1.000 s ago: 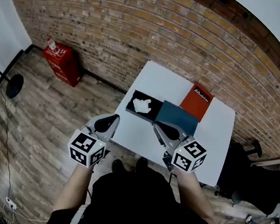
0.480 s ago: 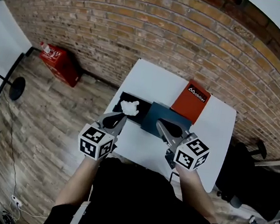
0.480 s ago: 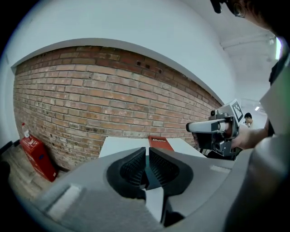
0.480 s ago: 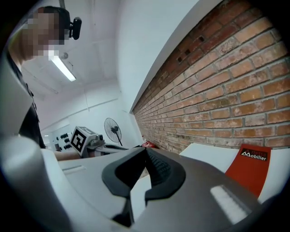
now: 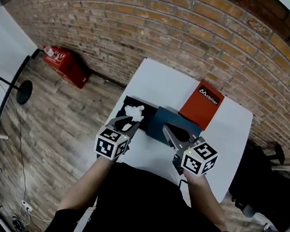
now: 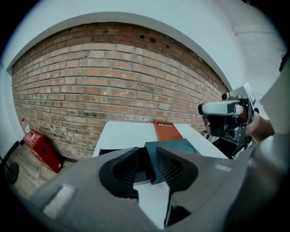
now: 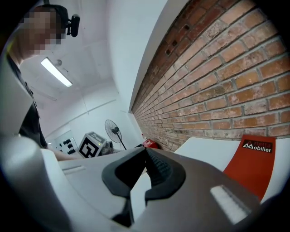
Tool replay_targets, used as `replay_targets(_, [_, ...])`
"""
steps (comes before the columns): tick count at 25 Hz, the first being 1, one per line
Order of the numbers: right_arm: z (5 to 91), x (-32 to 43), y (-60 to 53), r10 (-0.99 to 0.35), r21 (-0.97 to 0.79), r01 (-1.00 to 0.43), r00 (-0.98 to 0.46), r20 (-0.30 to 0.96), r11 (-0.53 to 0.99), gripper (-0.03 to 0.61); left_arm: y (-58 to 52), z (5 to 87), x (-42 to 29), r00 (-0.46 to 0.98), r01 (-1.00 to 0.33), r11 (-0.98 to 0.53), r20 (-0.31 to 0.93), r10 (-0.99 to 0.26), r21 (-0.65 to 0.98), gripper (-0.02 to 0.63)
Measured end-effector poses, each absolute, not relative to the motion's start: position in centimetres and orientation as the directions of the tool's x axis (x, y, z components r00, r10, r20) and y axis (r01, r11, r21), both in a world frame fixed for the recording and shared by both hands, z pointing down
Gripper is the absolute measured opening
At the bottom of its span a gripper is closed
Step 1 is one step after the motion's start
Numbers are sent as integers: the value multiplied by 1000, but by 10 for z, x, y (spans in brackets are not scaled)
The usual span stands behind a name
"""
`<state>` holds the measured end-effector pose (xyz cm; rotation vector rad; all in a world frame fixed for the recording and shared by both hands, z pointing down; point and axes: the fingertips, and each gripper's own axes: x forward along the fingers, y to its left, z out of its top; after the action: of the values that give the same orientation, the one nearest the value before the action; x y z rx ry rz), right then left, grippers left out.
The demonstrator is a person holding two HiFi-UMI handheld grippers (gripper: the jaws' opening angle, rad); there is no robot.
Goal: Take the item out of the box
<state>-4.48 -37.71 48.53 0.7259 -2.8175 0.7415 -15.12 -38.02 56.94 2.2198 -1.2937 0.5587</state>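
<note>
An open black box (image 5: 128,103) lies on the white table (image 5: 164,84) with a crumpled white item (image 5: 134,111) inside. A teal box (image 5: 171,124) (image 6: 174,146) sits right of it, and a red box (image 5: 203,100) (image 6: 166,130) (image 7: 251,158) lies behind that. My left gripper (image 5: 127,122) (image 6: 147,165) hovers at the black box's near edge by the white item. Its jaws are opening, with nothing between them. Over the teal box's near side my right gripper (image 5: 170,132) (image 7: 146,156) is shut and empty.
A brick wall (image 5: 160,31) runs behind the table. A red case (image 5: 66,62) stands on the wooden floor at the left, near a fan's base (image 5: 23,91). A dark chair (image 5: 265,180) is at the table's right. The table's far half is bare white.
My left gripper has come in from the table's near left edge up to the black box, and its jaws have parted. The right gripper has stayed over the teal box, shut.
</note>
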Motion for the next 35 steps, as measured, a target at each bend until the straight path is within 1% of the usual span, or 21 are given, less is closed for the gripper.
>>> replay_targets(2, [488, -45, -381, -413, -426, -486, -874, 256, 763, 0, -385, 583, -146, 466, -875, -436, 610, -641, 211, 130])
replay_targets(6, [501, -39, -391, -429, -441, -506, -862, 270, 741, -2, -398, 612, -138, 471, -860, -466, 674, -569, 207, 187])
replay_targets(11, [519, -32, -393, -443, -484, -532, -846, 296, 695, -2, -414, 649, -140, 432, -851, -504, 742, -513, 147, 189])
replay_targets(24, [526, -1, -414, -476, -482, -570, -821, 315, 665, -2, -426, 716, -148, 310, -831, -554, 874, -375, 57, 195])
replay_targets(30, [526, 13, -412, -481, -478, -575, -818, 316, 664, -2, -425, 731, -153, 219, -830, -558, 914, -342, -10, 195])
replay_targets(35, [531, 26, -402, -488, -479, -588, -808, 330, 651, -2, -421, 741, -154, 183, -824, -565, 926, -330, -39, 182])
